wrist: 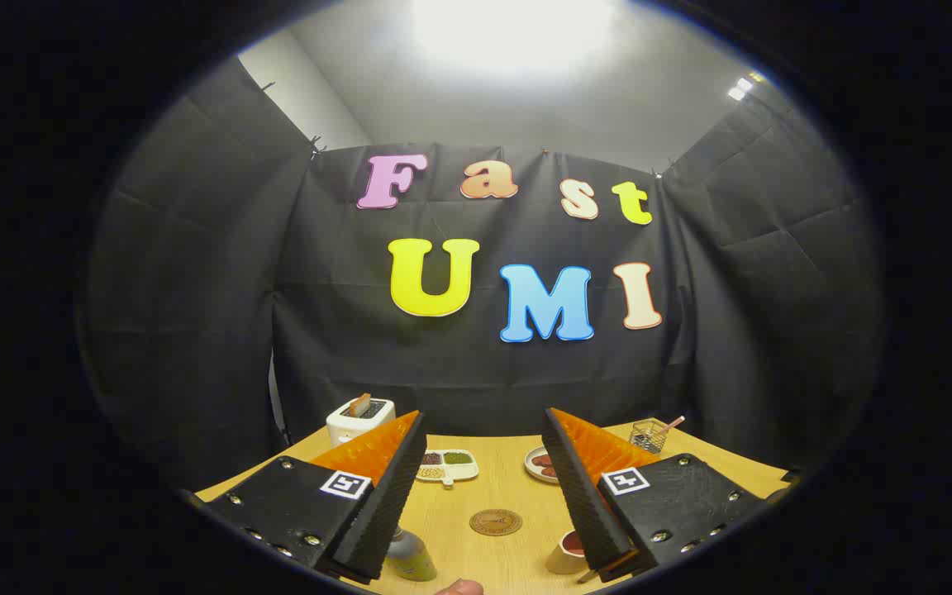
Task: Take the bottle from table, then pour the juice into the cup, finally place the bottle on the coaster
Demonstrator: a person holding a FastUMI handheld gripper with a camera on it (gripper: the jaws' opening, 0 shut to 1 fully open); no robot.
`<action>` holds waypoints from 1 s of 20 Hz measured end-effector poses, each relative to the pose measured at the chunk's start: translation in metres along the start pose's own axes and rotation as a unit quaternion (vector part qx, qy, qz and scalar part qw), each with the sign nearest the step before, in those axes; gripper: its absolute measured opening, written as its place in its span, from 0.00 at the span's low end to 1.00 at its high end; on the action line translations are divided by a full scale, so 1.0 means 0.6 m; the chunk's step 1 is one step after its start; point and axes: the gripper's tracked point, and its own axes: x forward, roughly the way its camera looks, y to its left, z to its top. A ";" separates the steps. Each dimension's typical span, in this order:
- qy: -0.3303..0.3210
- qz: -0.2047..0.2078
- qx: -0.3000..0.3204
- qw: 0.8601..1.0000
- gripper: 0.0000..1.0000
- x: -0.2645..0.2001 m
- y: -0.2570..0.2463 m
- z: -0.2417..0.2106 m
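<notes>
Start of task, nothing grasped.
Gripper [484, 496] fingers spread wide above pale wooden table [509, 549]; small grey-green bottle [408, 555] below left finger, ungrasped; tan cup [567, 555] beside right finger; round brown coaster [495, 521] between, bare. Take, pour, place all remaining.

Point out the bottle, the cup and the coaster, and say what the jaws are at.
bottle [410, 558]: gripper view, its body.
cup [568, 552]: gripper view, its rim.
coaster [495, 521]: gripper view, its centre.
gripper [484, 496]: gripper view, jaws open, empty.
</notes>
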 end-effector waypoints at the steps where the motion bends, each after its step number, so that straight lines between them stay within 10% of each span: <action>1: 0.000 -0.002 0.002 1.000 0.86 0.001 -0.003 0.001; 20: -0.012 -0.012 -0.015 1.000 0.86 0.013 -0.020 -0.001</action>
